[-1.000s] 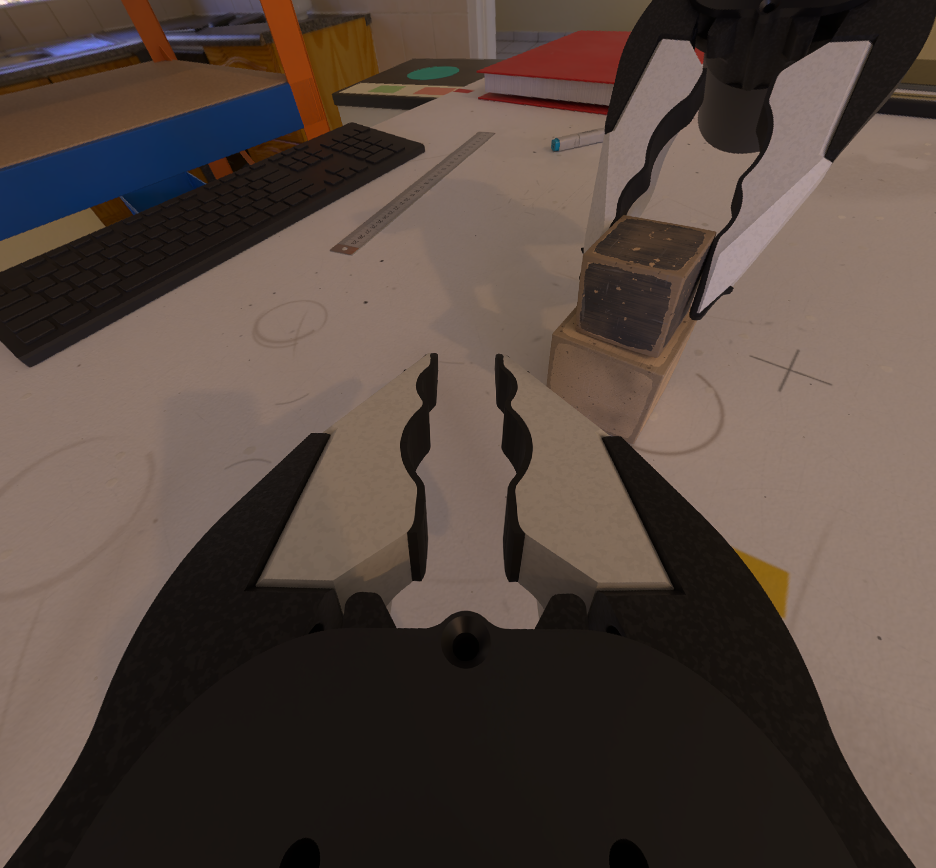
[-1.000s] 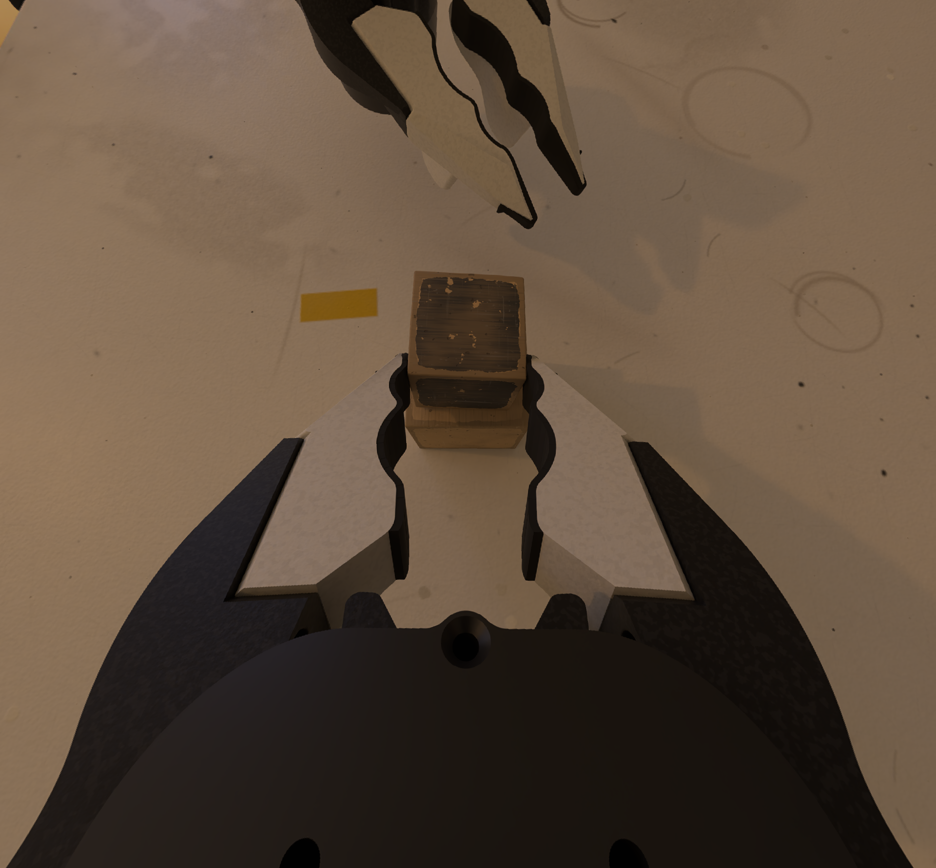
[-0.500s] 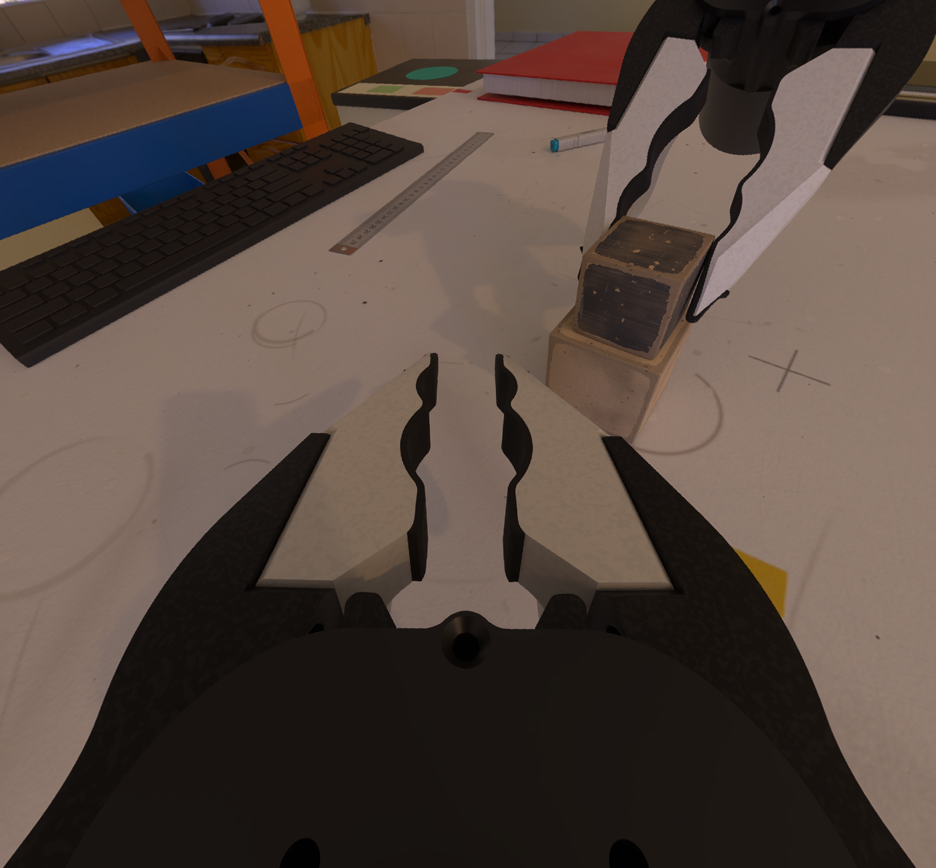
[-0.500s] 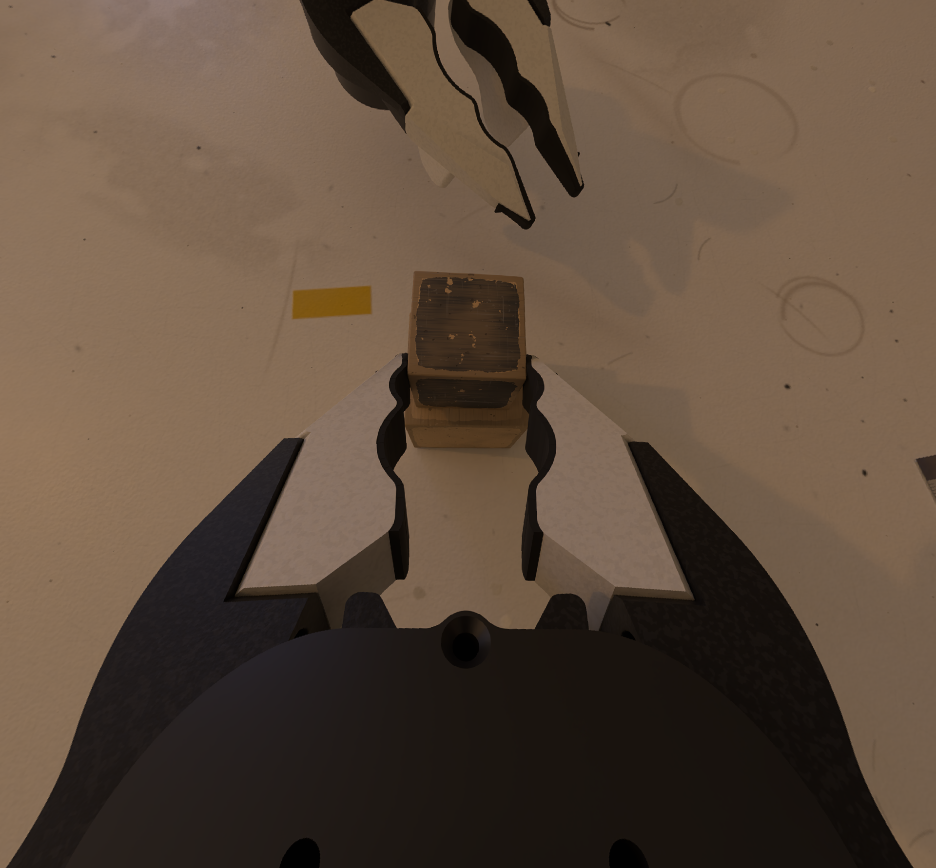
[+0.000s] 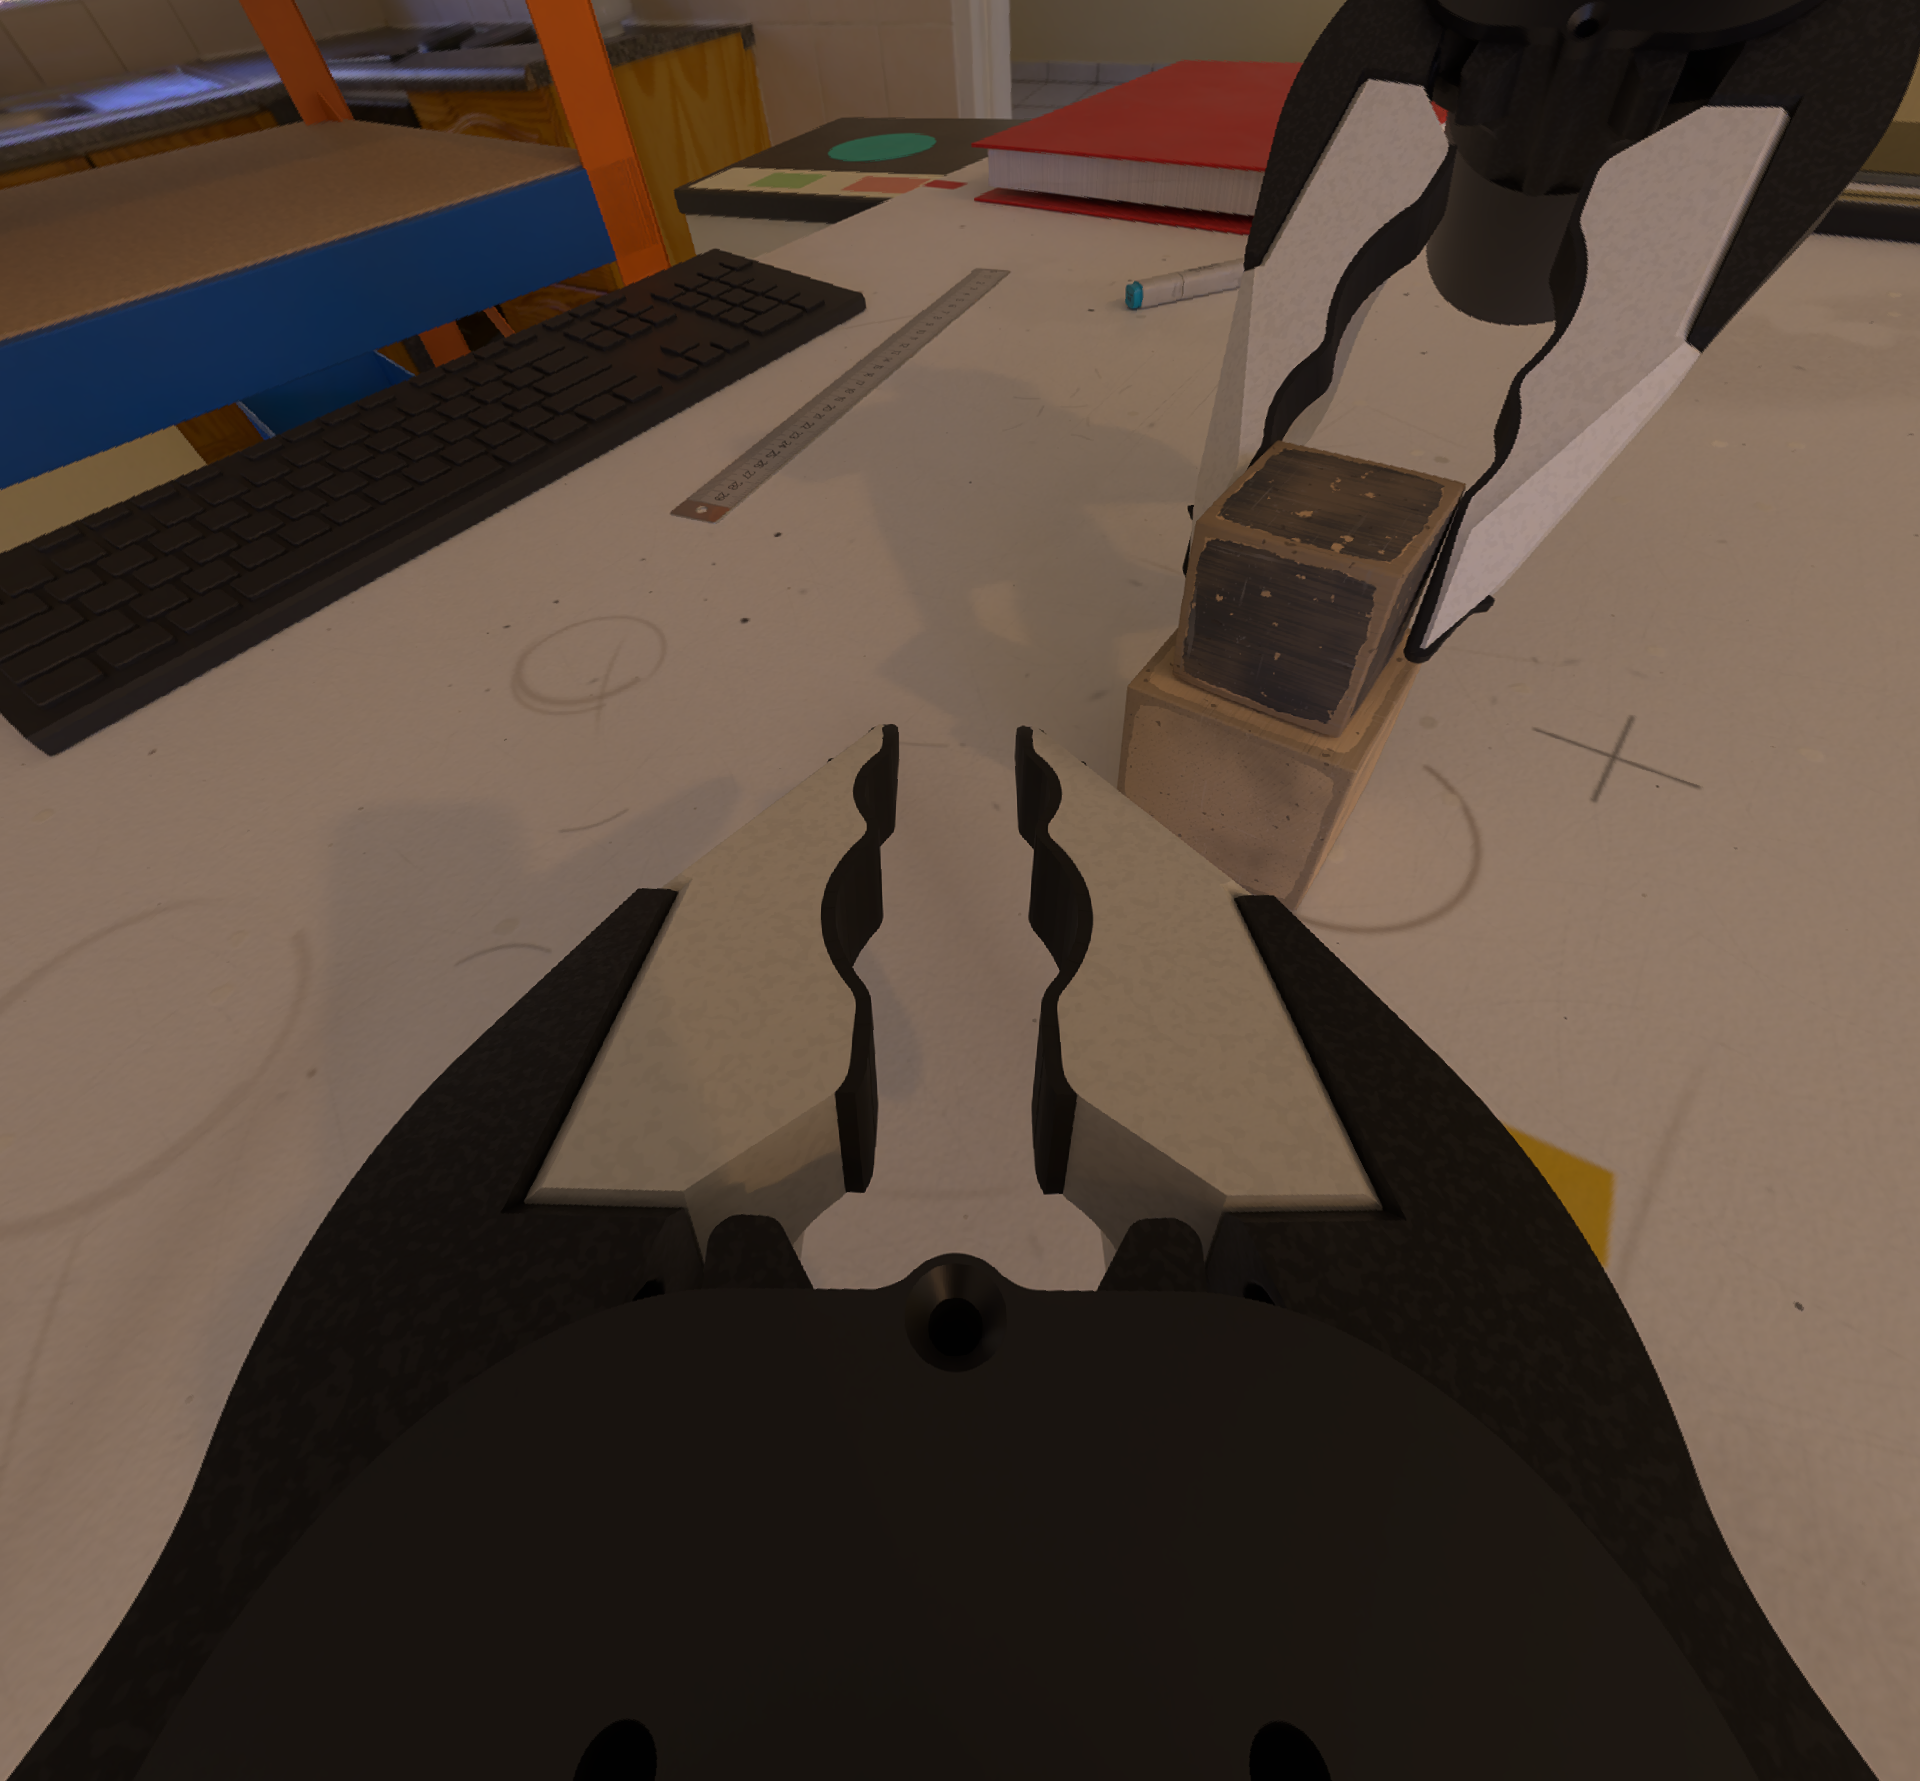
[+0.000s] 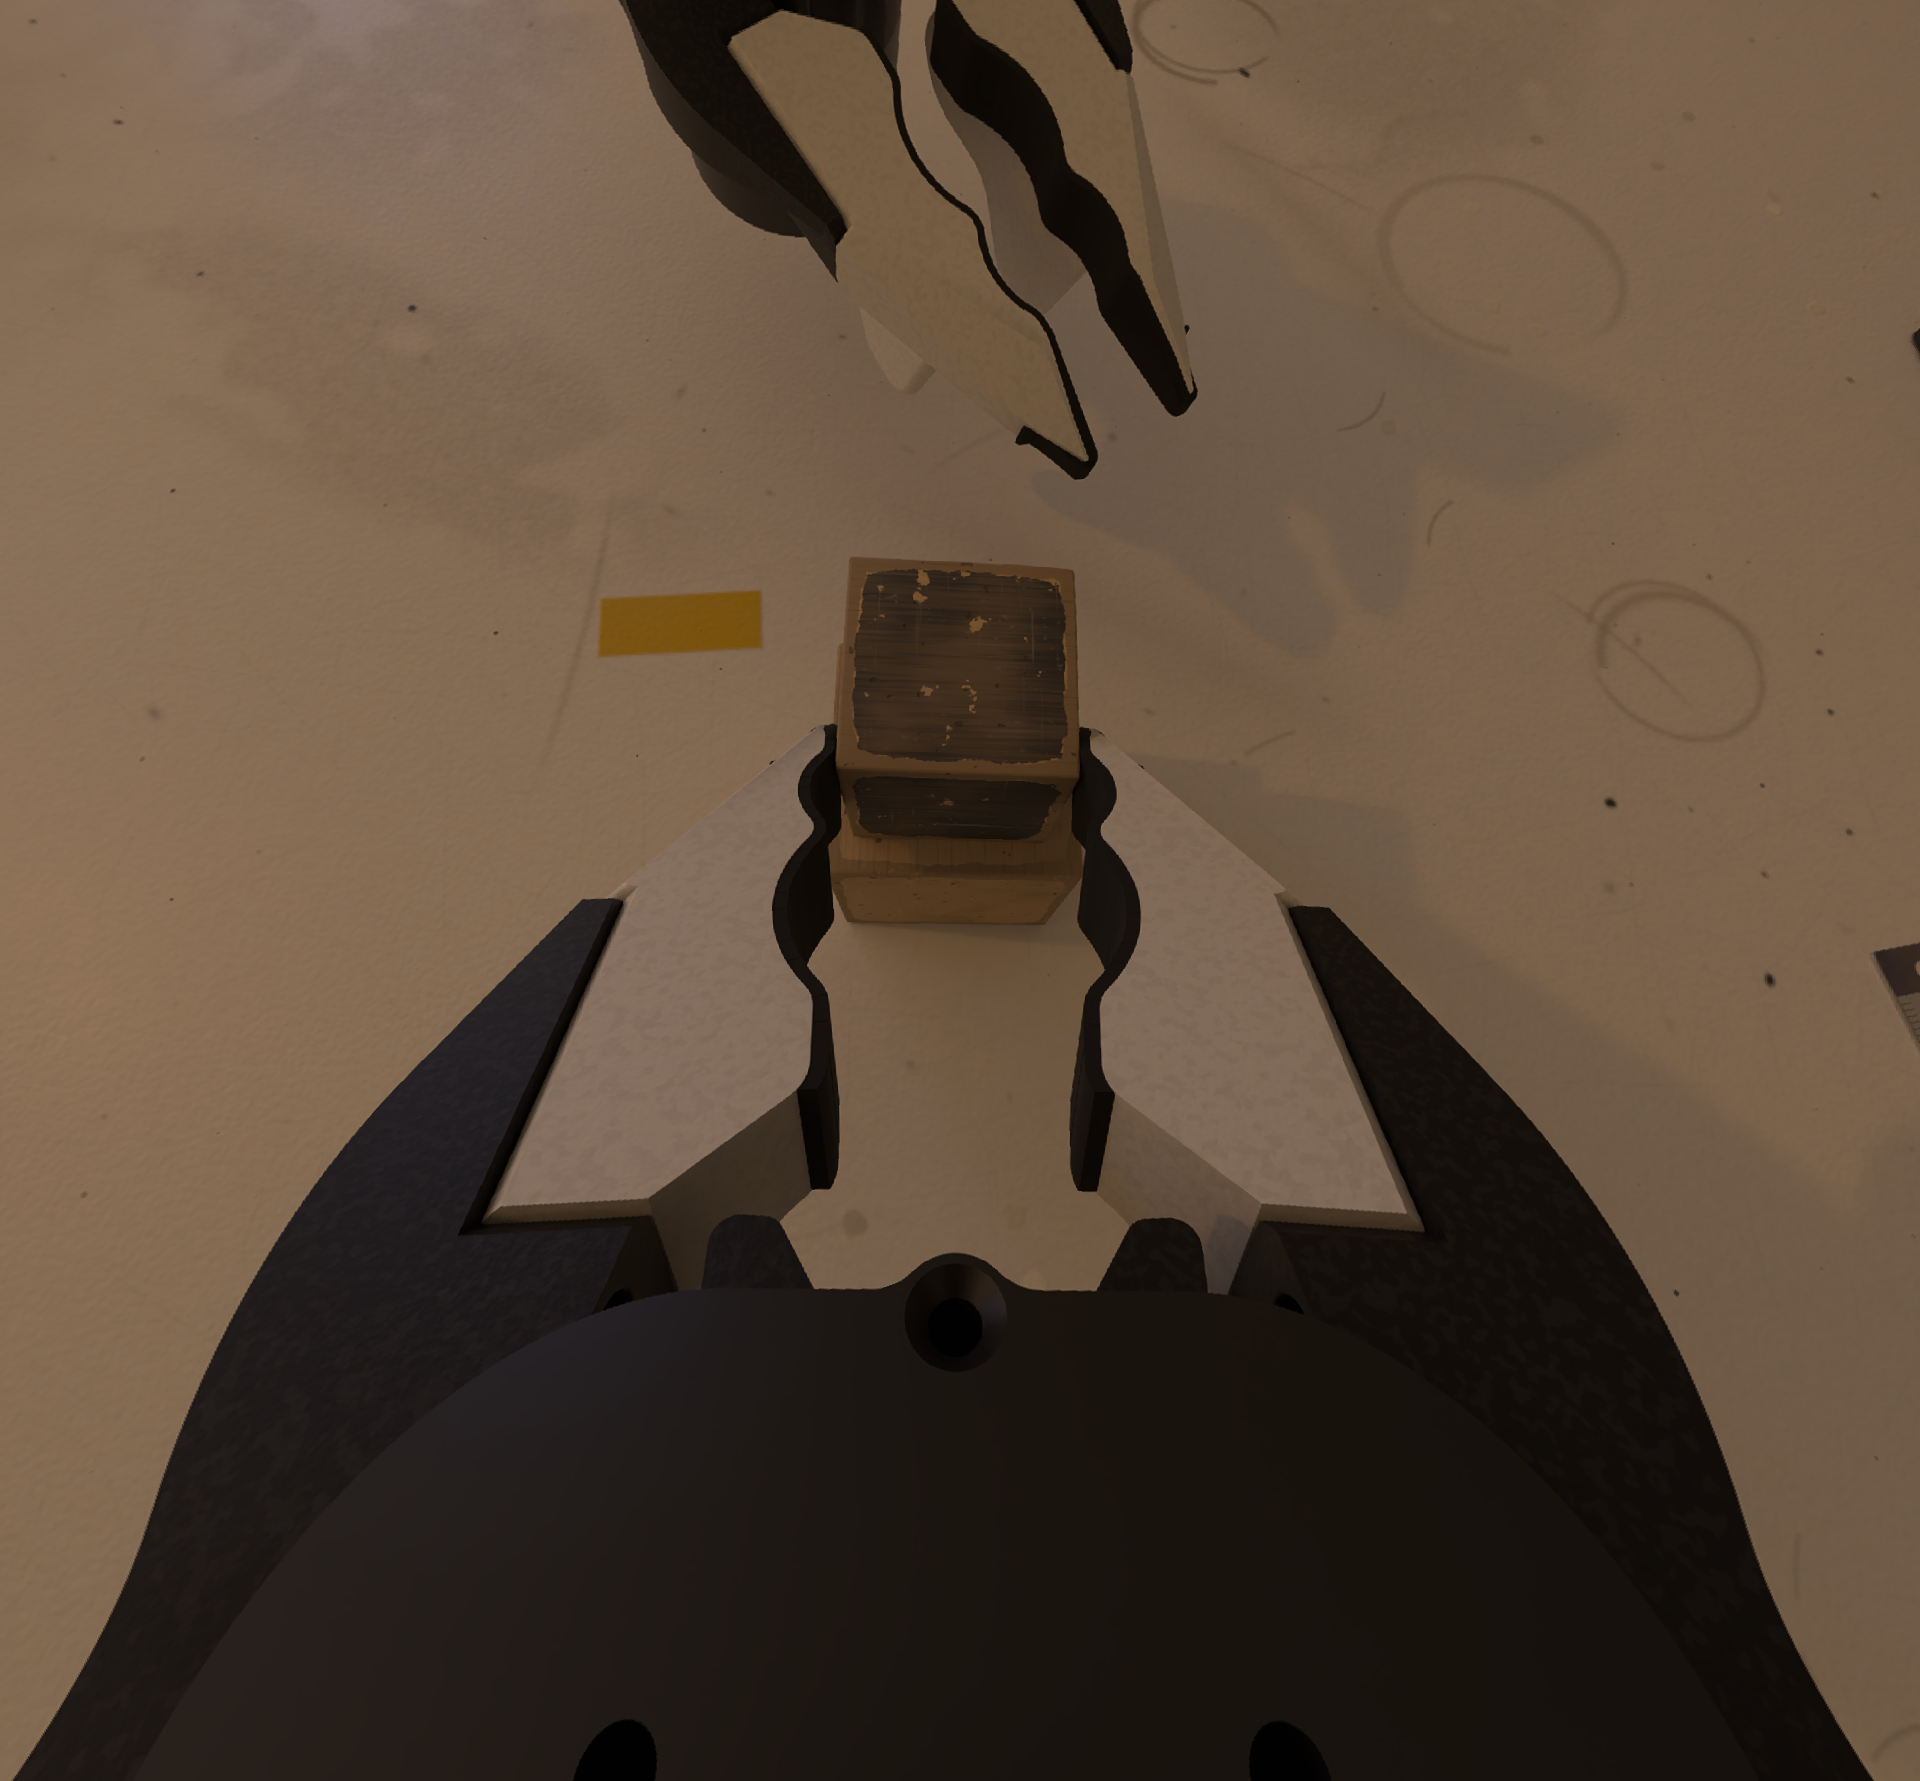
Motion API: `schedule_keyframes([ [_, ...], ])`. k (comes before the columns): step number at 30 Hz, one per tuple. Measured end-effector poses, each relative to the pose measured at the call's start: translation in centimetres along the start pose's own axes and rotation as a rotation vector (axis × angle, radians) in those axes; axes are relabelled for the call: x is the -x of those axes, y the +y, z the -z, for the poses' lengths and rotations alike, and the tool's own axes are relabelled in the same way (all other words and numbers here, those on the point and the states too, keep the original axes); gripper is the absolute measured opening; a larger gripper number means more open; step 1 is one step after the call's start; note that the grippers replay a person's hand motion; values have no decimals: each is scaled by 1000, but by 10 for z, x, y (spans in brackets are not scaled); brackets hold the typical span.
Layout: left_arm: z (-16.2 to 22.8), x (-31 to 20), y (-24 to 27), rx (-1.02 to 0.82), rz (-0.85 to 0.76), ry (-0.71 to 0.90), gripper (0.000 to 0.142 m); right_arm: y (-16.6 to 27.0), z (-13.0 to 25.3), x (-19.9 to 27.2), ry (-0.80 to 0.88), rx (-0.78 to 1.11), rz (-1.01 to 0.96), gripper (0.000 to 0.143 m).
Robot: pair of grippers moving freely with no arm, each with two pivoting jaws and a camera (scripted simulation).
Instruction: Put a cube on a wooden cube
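Starting at the left of the left wrist view, a black keyboard (image 5: 416,474) lies on the white table (image 5: 312,848), with a blue-edged shelf (image 5: 260,277) on orange legs beyond it. A steel ruler (image 5: 842,391) lies diagonally just right of the keyboard, apart from it. Farther back are a dark card with a green oval (image 5: 831,168), a red book (image 5: 1143,142) and a teal-capped marker (image 5: 1179,285).

The left gripper (image 5: 954,744) hovers low over bare table, jaws a narrow gap apart, holding nothing. It is near the stack but not touching it.

To its right stands the wooden cube (image 5: 1236,806), pale, resting flat on the table. The dark cube (image 5: 1309,578) sits on top of it, slightly offset and slightly tilted.

The right gripper (image 5: 1340,536) reaches down from above, its fingers flanking the dark cube. In the right wrist view the right gripper (image 6: 956,744) has its pads right beside the cube's sides; whether they press it or stand just clear cannot be told. A yellow tape strip (image 6: 681,623) lies left of the stack there.
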State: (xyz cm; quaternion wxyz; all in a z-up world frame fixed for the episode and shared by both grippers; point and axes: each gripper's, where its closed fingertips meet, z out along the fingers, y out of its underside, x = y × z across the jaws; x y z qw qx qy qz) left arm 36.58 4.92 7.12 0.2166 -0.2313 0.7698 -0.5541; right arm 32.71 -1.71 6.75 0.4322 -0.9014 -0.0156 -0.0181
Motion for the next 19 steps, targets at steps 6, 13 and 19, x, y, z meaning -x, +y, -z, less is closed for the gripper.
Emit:
schedule_keyframes([
  [6,0,0,0,-2,0,2,22,0,0,0,-10,-13,-1,51],
  [13,1,0,-2,-16,10,12,22,8,15,4,-89,-46,-16,66],
  [19,4,-4,-4,-39,26,60,22,18,27,-7,-170,-215,-94,66],
])
